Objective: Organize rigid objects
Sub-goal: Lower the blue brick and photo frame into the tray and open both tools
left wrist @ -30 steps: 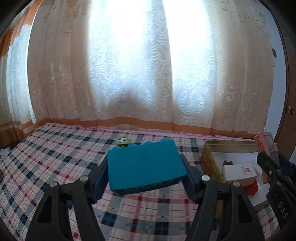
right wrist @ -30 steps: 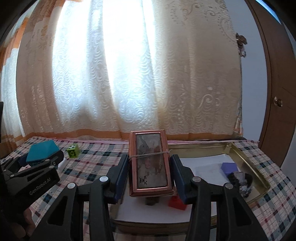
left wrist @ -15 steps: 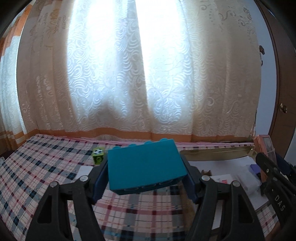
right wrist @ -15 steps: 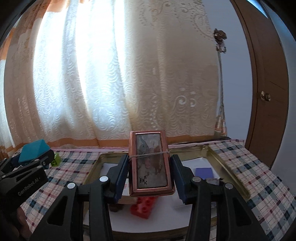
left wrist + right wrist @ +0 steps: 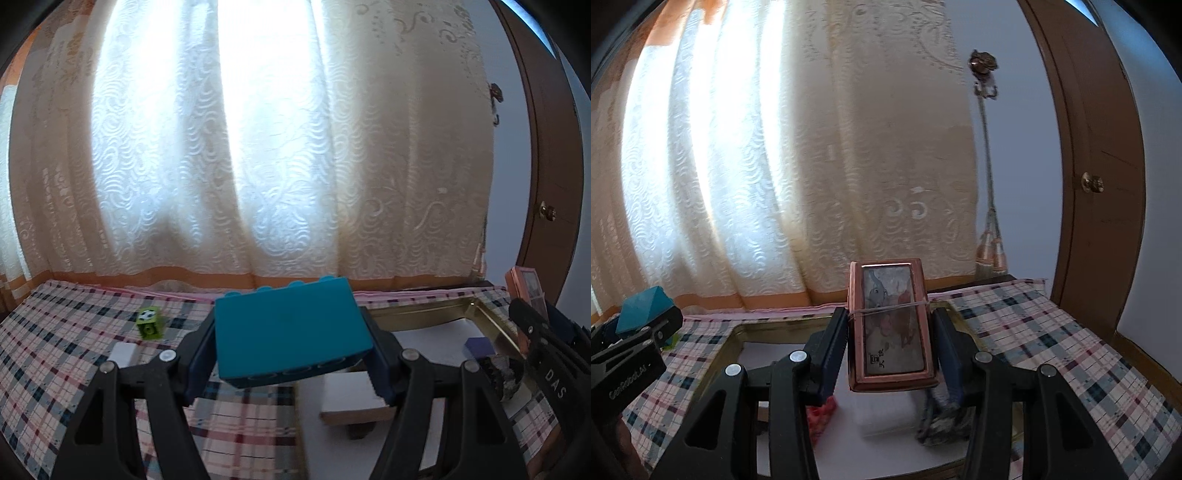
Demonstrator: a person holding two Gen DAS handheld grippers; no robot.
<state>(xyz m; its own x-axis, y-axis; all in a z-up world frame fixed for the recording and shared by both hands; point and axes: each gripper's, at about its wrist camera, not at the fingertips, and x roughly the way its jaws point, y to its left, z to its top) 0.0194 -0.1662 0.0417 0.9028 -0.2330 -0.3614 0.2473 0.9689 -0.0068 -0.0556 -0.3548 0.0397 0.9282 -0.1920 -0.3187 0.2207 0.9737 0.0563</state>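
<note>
My left gripper [image 5: 291, 354] is shut on a teal building block [image 5: 290, 330], carried above the checked cloth at the left edge of a gold tray [image 5: 436, 312]. My right gripper [image 5: 892, 350] is shut on a copper-coloured picture box [image 5: 891, 325] bound with a rubber band, held over the same gold tray [image 5: 735, 334]. In the tray lie a white box [image 5: 352, 397], a purple block [image 5: 478, 347], a red brick [image 5: 820, 411] and a dark speckled object [image 5: 940, 421]. The left gripper with its teal block [image 5: 642, 306] shows at the left of the right wrist view.
A green cube with a football print [image 5: 149, 322] and a small white piece [image 5: 123, 352] sit on the checked cloth [image 5: 55, 354] to the left. Curtains [image 5: 258, 147] hang behind. A brown door [image 5: 1108, 184] stands at the right.
Both grippers have swung to the right with their loads. The tray has come under and in front of them, and the green cube has slid to the left of the view.
</note>
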